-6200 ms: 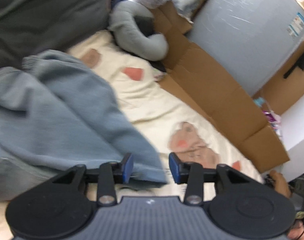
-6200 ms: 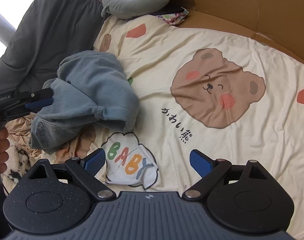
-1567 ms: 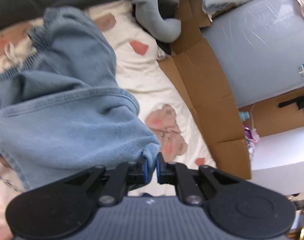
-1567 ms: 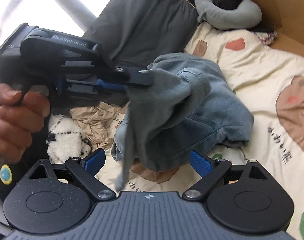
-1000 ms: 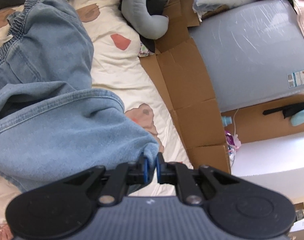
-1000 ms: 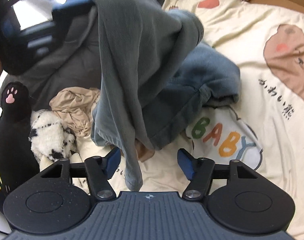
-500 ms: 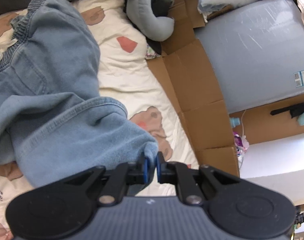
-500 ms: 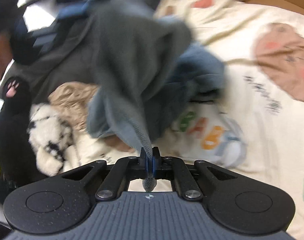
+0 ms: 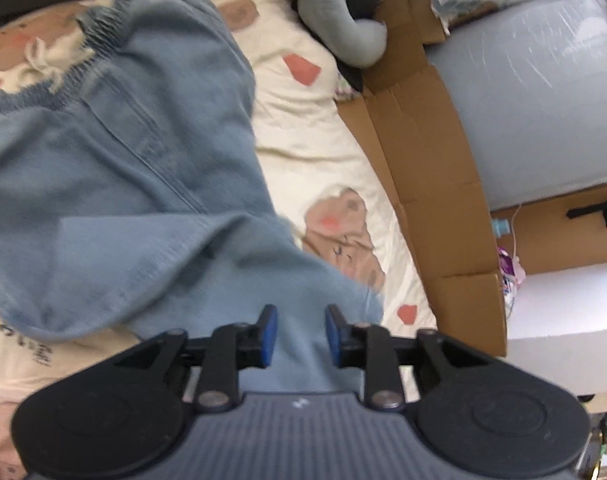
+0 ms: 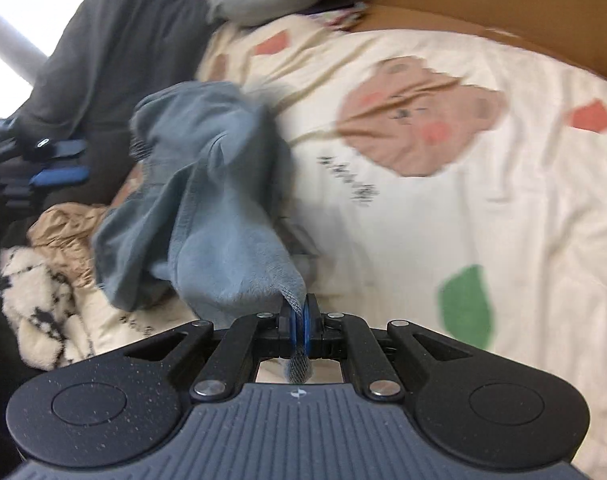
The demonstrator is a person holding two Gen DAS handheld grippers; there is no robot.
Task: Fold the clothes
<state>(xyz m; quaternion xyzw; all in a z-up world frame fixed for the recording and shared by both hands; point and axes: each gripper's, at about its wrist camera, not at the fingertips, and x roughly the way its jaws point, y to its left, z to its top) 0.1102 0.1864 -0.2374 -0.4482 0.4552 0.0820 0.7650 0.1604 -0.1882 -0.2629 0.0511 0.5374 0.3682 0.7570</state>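
A: Where do the blue jeans (image 9: 115, 168) stand right now?

B: Crumpled on the bed (image 10: 443, 240), over the cream sheet with the bear print. Nothing is folded yet — the cloth lies in a heap, with the gathered waistband (image 9: 99, 28) and its drawstring at the far end in the left wrist view.

A: And the two tools?

B: The right gripper (image 10: 299, 326) has its fingers pinched tight on one edge of the denim; a small tab of fabric pokes out behind the blue pads. The left gripper (image 9: 297, 334) has just been opening. Its fingers stand a narrow way apart with denim lying between them, and the pads do not seem to press on it (the picture is blurred, so I would not swear to it).

A: So one hand holds and the other has let go?

B: That is how I read it. The garment seems to be getting pulled out and sorted — a step that comes before any fold.

A: What is left, then?

B: By my judgement, nearly all of it: spread the jeans flat on the bed, lay leg on leg, then fold them over. A tan garment (image 10: 63, 228) and a black-and-white fluffy one (image 10: 39, 304) lie bunched just beside the jeans, also unfolded.
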